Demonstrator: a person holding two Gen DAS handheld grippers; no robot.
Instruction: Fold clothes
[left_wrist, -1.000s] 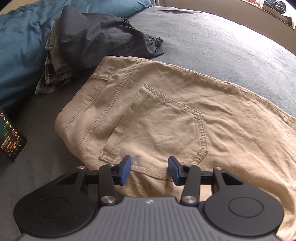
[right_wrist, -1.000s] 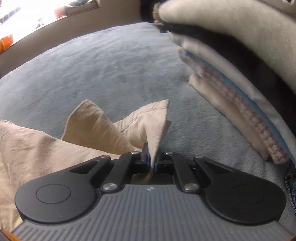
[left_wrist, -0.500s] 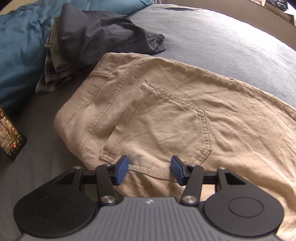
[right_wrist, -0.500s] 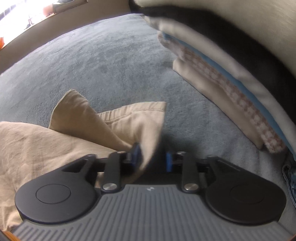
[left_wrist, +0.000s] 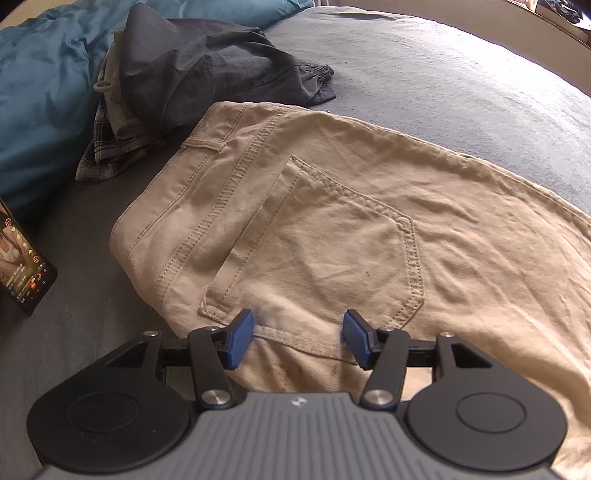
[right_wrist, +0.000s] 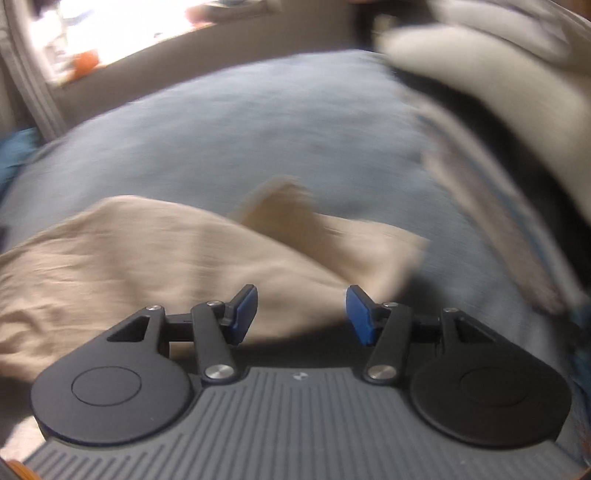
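Beige trousers (left_wrist: 332, 229) lie flat on the grey-blue bed, back pocket up, waistband toward the left. My left gripper (left_wrist: 297, 341) hovers just above the near edge of the pocket; its jaws are opening and its blue pads stand apart from the cloth. In the blurred right wrist view the leg end of the trousers (right_wrist: 207, 258) lies loosely folded on the bed. My right gripper (right_wrist: 301, 314) is above it, jaws opening, with nothing pinched between the pads.
A heap of dark and checked clothes (left_wrist: 192, 77) lies beyond the waistband, against a teal duvet (left_wrist: 40, 92). A lit phone (left_wrist: 22, 273) rests at the left. A stack of folded clothes (right_wrist: 491, 122) rises at the right. Grey-blue sheet (left_wrist: 443, 81) stretches behind.
My right gripper let go of the trouser leg end, opened wide and drew back and up; the cloth dropped onto the bed. The left gripper opened a little wider in place.
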